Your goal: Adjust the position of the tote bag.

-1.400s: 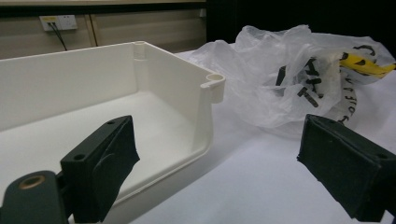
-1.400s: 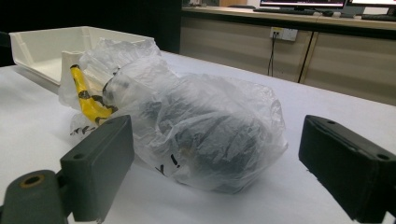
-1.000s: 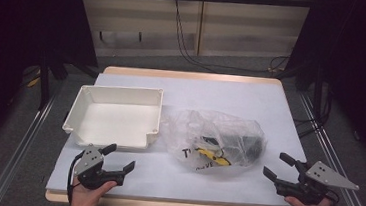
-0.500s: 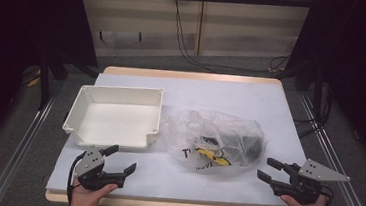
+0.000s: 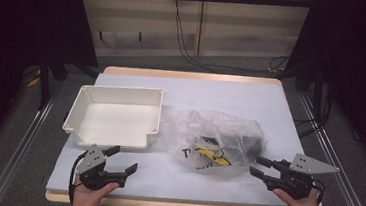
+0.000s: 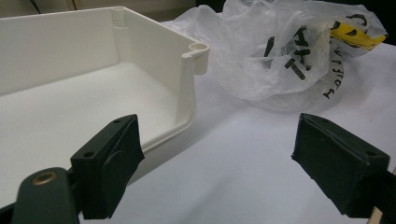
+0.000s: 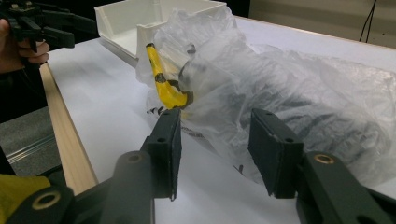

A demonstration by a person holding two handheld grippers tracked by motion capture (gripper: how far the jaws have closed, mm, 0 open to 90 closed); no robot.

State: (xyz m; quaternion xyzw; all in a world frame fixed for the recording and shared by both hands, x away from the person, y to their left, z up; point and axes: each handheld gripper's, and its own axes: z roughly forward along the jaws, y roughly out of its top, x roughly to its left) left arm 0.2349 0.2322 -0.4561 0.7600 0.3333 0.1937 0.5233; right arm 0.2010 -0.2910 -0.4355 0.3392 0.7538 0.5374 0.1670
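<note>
Left gripper (image 5: 124, 160): held low at table's 7 o'clock, jaws wide apart, nothing between.
Right gripper (image 5: 259, 166): at 5 o'clock, jaws just been closing, a gap left, at plastic bag (image 5: 218, 136) edge.

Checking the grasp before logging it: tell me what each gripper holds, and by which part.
Nothing is held. The left gripper stands open over bare table; the right gripper, jaws just closing, frames the plastic bag edge without pressing it.

Black two-jaw grippers (image 5: 119, 158) (image 5: 257, 166), grey three-cornered top plates, black trailing cable, bare hands.

left gripper (image 5: 124, 162) wide, right gripper (image 5: 259, 167) narrowing
</note>
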